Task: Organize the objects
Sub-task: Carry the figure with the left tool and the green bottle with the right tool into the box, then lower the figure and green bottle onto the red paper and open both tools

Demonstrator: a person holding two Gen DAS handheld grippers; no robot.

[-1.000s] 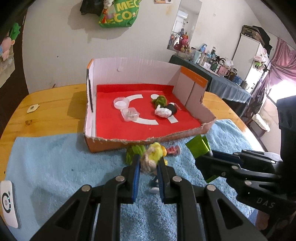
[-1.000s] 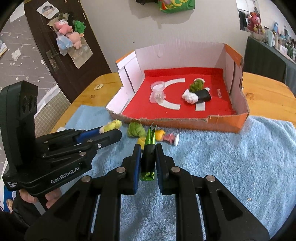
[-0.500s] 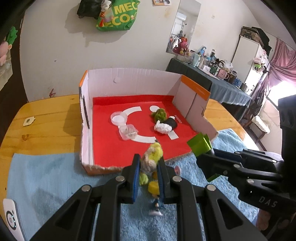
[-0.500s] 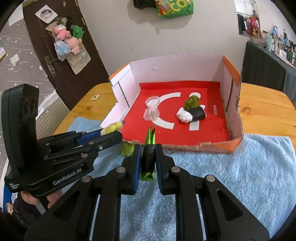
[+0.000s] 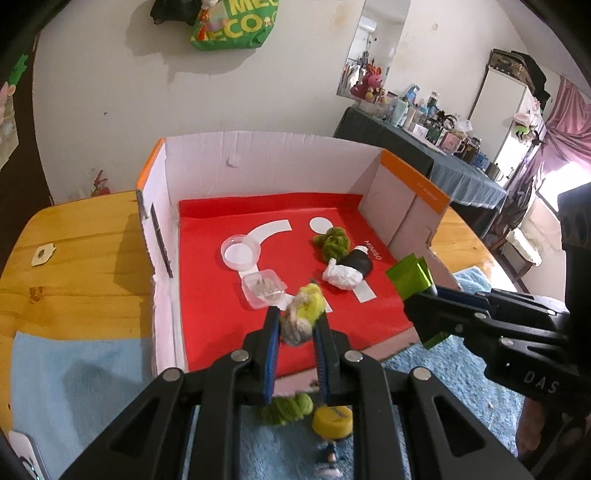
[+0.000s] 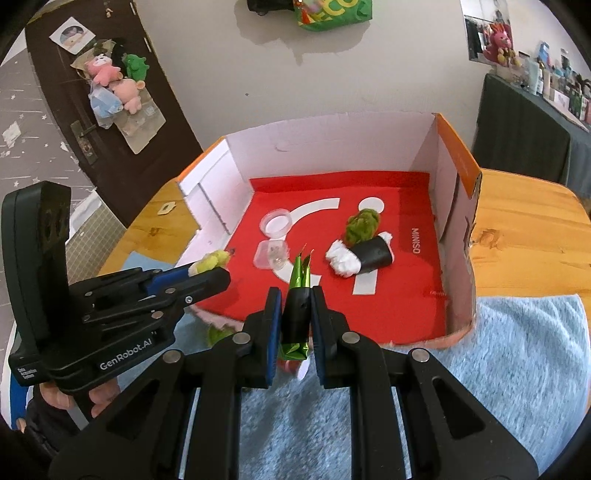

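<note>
left wrist: rides the left gripper [image 5: 295, 328], angled down, close over the box's [image 5: 258, 166] near edge | right wrist: same along the right gripper [image 6: 293, 306] | shared: box's red floor, blue towel [image 6: 517, 369], each other's gripper

You can read "MINISO" in white on the red floor of the cardboard box [image 6: 415, 240]. Your left gripper's body [image 6: 125, 350] carries "GenRobot.AI"; your right gripper's body [image 5: 535, 380] shows "DAS". The green bag [image 5: 236, 26] on the wall shows partial letters "ME" and "ECO".
</note>
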